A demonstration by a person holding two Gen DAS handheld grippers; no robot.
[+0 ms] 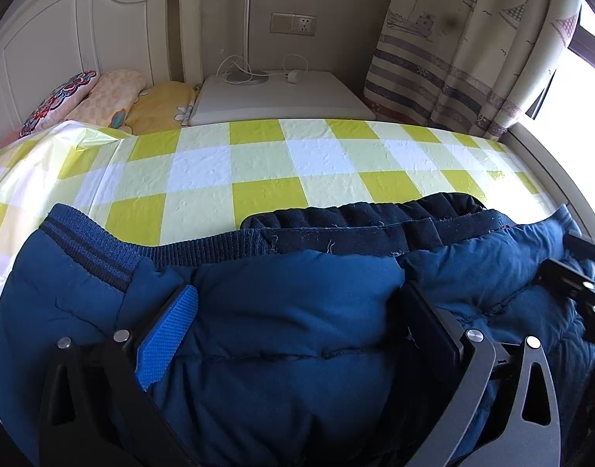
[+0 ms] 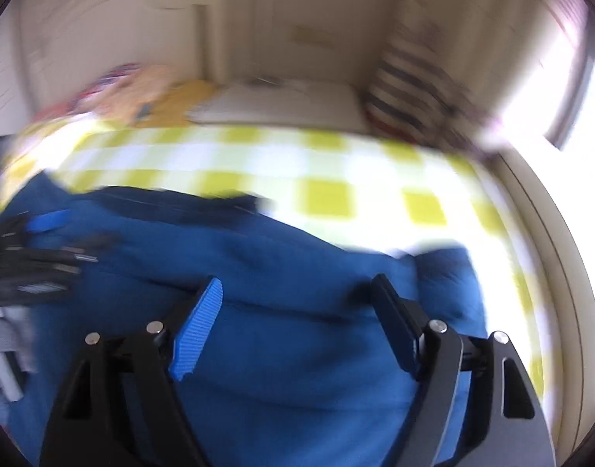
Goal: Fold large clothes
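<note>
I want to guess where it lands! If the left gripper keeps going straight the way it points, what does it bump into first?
Most likely the puffy blue jacket. The left gripper points down at it with its fingers spread wide around a padded bulge. The checked cloth lies further on; depth is hard to judge.

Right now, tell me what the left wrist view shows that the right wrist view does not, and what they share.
Only the left wrist view shows, sharply, the wall socket, the lamp base with its white cable on the nightstand, and the jacket's ribbed hem.

Only the right wrist view, heavily blurred, shows the jacket's right edge ending on the cloth.

Both show the blue padded jacket on the yellow checked cloth, the pillows, the curtain, and a wide-open tool over the jacket: left tool, right tool.
</note>
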